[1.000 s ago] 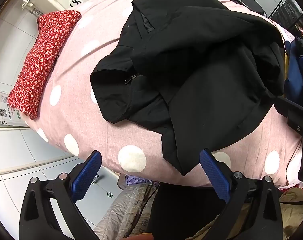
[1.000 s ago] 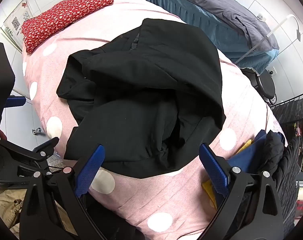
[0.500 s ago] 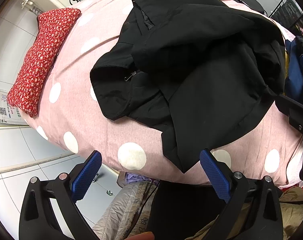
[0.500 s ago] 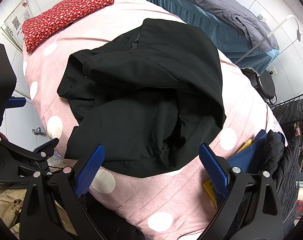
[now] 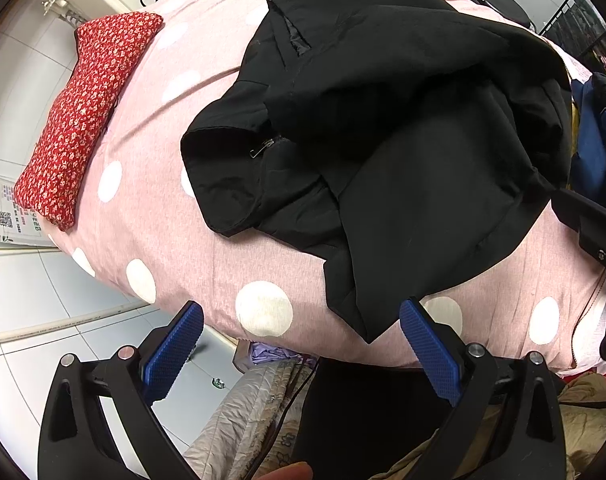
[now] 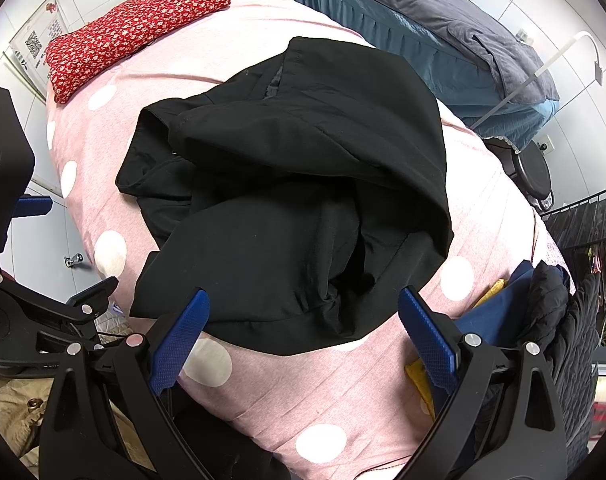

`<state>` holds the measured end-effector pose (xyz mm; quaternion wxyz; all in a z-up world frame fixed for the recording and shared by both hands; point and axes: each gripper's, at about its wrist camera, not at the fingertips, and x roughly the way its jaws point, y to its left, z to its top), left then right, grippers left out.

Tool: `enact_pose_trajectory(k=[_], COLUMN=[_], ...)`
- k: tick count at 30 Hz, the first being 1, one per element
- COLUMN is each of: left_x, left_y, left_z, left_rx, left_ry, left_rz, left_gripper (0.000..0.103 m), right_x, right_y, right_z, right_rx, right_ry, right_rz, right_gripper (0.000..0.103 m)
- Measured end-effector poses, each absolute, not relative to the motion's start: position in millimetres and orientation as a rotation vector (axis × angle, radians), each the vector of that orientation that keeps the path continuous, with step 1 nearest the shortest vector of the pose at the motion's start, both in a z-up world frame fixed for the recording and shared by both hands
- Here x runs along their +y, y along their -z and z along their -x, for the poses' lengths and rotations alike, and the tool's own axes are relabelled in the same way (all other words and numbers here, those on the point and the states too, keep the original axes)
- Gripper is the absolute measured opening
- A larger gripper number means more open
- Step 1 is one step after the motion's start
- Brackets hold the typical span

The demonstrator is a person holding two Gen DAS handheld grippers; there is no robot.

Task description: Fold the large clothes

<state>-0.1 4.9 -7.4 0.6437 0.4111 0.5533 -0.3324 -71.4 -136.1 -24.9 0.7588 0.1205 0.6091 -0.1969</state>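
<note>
Because the black jacket [image 6: 287, 184] lies crumpled in the middle of the pink dotted bedspread [image 6: 343, 392], soft, limp handling is to be expected — light, sagging when lifted. Both the left gripper [image 5: 301, 344] and right gripper [image 6: 303, 332] are held wide apart, empty. The near hem [image 6: 271, 332] is judged best pinched.

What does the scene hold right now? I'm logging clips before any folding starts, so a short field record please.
garment: black jacket, crumpled in a heap, unfolded
surface: pink polka-dot bed cover
pillow: red floral pillow at the far end, apart from the jacket
left tool: open, empty, held short of the jacket
right tool: open, empty, over the jacket's near hem
other clothes: blue and yellow pile at the bed's right edge
</note>
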Motion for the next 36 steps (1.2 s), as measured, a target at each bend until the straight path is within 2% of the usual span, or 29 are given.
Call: enact_pose_trajectory(k=[36], left_x=[5.3], left_y=[10.5], left_z=[0.5], left_rx=[1.272], left_ry=[0.754], left_rz=[-0.945], left_gripper=[0.097], right_x=[-136.5], right_y=[26.7], right_z=[68.1], right_rx=[1.328], right_ry=[0.423], right_rz=[-0.263], right_gripper=[0.094])
